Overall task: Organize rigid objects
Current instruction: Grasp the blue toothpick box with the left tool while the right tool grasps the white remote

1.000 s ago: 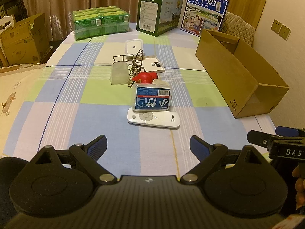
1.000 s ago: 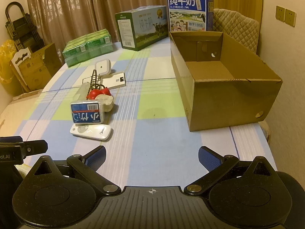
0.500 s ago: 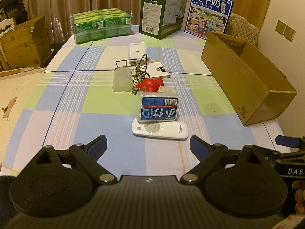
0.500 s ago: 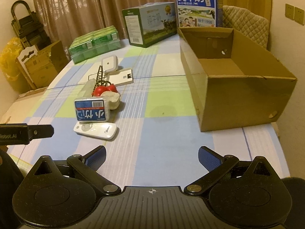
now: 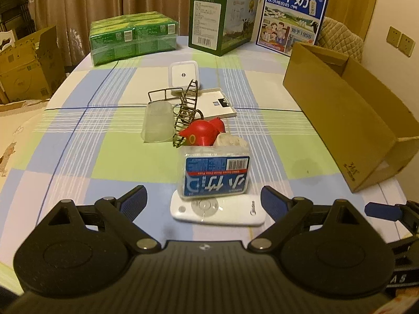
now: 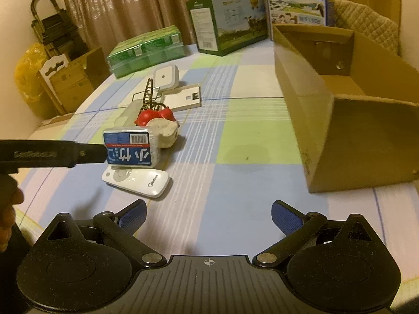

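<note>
A: Starting at the left, what is on the table (image 5: 110, 157)?

B: A green wrapped pack (image 5: 133, 38) at the far left edge. Nearer the middle lies a frosted plastic cup (image 5: 157, 124) on its side, touching a wire rack (image 5: 187, 112) that tilts over it. Behind the rack are a white square device (image 5: 183, 74) and a flat white box (image 5: 216, 104).

A: And the pile closer in?

B: A red toy (image 5: 203, 133) lies against the rack, with a pale lumpy thing (image 5: 231, 141) just beside it. In front of them a blue-labelled plastic box (image 5: 214, 175) rests on the far edge of a white remote (image 5: 217, 210).

A: The left hand-held gripper (image 5: 203, 200)?

B: Its jaws are spread wide, holding nothing, with the remote lying between the fingertips.

A: Further right?

B: A green carton (image 5: 220, 21) and a blue milk carton (image 5: 293, 17) stand at the back. An open cardboard box (image 6: 348, 110) sits along the right edge. The right hand-held gripper (image 6: 208, 213) hovers above bare cloth, jaws wide apart and empty, near the remote.
</note>
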